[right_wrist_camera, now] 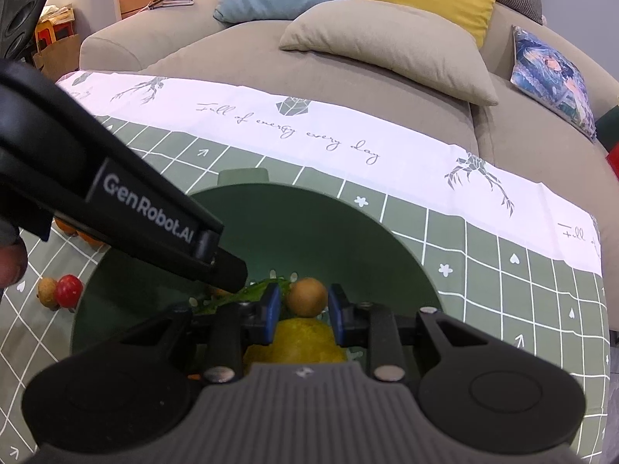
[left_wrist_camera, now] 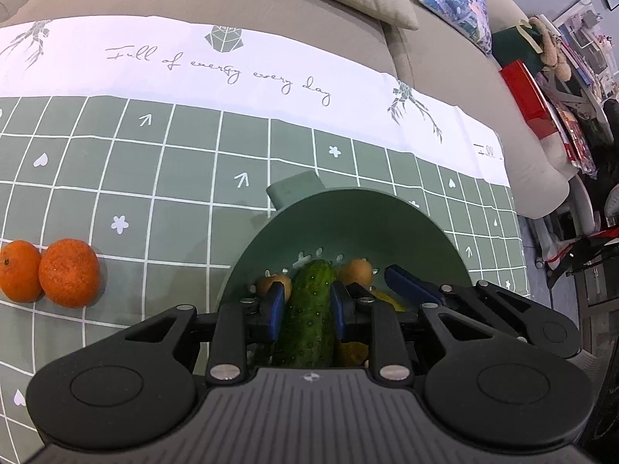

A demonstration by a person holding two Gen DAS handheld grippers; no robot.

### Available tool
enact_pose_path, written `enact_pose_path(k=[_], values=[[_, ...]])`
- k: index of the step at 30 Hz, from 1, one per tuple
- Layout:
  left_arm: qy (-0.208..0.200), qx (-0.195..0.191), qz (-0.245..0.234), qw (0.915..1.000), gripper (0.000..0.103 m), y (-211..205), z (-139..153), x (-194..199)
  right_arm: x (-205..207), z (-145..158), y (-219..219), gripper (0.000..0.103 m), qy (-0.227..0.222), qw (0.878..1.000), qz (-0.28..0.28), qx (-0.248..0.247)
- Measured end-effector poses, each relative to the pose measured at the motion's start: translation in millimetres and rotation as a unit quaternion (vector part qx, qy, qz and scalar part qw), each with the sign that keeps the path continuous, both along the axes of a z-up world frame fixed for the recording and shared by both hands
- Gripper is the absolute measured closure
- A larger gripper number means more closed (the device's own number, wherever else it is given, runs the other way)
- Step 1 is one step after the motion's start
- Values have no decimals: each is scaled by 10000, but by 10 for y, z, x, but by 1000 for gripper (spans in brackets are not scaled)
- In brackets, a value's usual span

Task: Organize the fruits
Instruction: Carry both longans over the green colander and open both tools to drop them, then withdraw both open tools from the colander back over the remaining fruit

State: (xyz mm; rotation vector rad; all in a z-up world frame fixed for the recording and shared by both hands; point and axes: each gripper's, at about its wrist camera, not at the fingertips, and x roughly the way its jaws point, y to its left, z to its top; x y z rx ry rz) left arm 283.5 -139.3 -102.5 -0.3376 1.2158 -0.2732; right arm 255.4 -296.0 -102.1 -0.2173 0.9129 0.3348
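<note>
A green colander bowl [left_wrist_camera: 348, 224] stands on the checked cloth, also in the right wrist view [right_wrist_camera: 309, 224]. My left gripper [left_wrist_camera: 305, 301] is shut on a green cucumber [left_wrist_camera: 309, 309] inside the bowl. Two small brown fruits [left_wrist_camera: 358, 270] lie beyond it. My right gripper [right_wrist_camera: 303, 309] is shut on a yellow lemon [right_wrist_camera: 301, 338] over the bowl, with a round brown fruit [right_wrist_camera: 308, 296] just ahead. The left gripper's body [right_wrist_camera: 135, 208] crosses the right wrist view. Two oranges [left_wrist_camera: 67, 270] lie on the cloth at left.
A red fruit [right_wrist_camera: 69, 289] and a brown one [right_wrist_camera: 47, 292] lie left of the bowl. A beige sofa [right_wrist_camera: 348, 89] with cushions stands behind the table. Shelves and clutter [left_wrist_camera: 572, 89] are at the far right.
</note>
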Motion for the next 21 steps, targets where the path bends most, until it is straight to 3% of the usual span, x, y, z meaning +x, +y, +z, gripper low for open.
enact_pose_path(k=[4,8,11,17,21], values=[[4,-57,0,10000,68,21,35,-5,-3,16,1,80,-18,10000,-1,-47],[-68,-126,-29,9999,68,49,118,-39,-26,70,-5,78,-51,10000,-56,-21],[-156,-169,-53,9997,68,78,208,-74,-66,138,-13,69,-99,9999,-113,34],[-503,-84,-191,9985,68,162,440,-203,-214,337,19,68,-273,9993,-208,177],[-859,100,-319,9957,68,251,604,-353,-384,493,109,55,-436,9980,-319,330]])
